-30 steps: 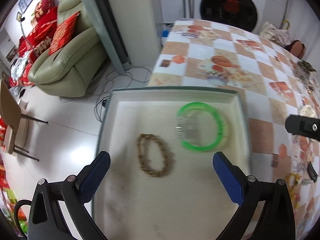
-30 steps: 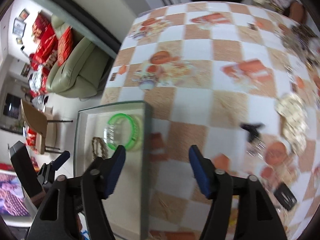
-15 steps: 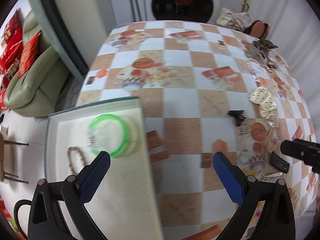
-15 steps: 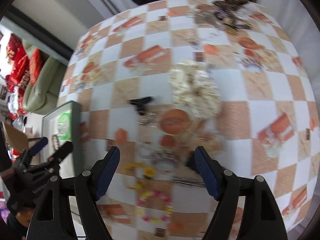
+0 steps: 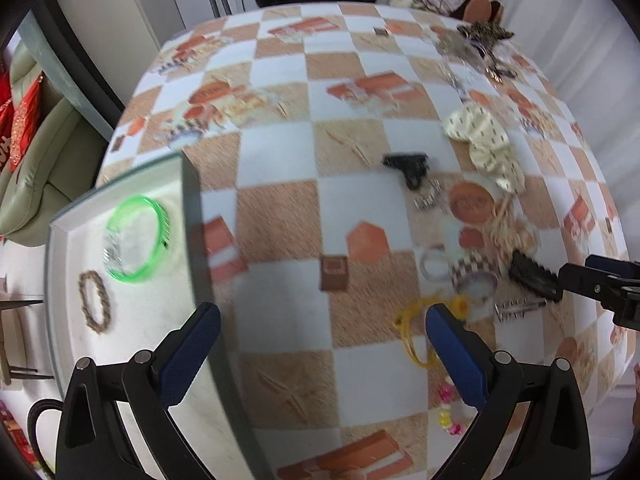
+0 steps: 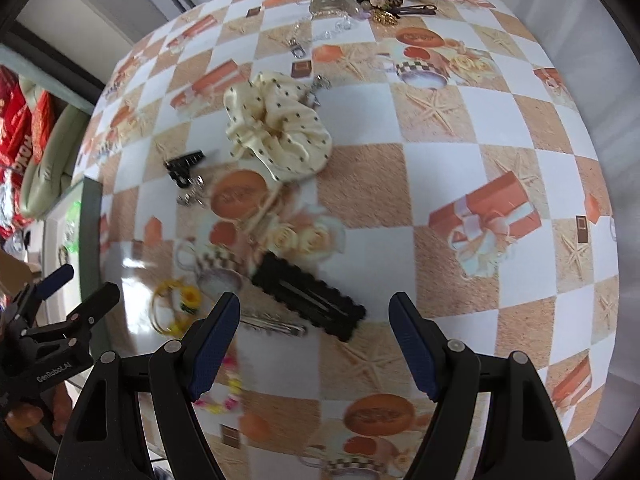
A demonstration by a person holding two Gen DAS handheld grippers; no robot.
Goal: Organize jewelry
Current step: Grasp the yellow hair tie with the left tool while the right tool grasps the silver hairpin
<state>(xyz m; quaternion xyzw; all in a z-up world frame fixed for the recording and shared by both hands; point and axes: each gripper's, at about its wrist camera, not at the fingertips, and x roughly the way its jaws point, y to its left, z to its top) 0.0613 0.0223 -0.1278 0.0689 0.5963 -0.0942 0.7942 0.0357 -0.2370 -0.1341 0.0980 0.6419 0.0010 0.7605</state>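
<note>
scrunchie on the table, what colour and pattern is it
Cream with small dark dots; the scrunchie shows best in the right wrist view.

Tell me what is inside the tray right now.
The tray holds a green bangle and a brown braided bracelet, lying apart. Its near end is hidden behind the left gripper.

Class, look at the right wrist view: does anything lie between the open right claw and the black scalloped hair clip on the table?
Nothing visible does. The right claw stands open and empty above the black scalloped hair clip, which lies flat on the table just ahead of its fingers. A silver clip lies close beside it.
</note>
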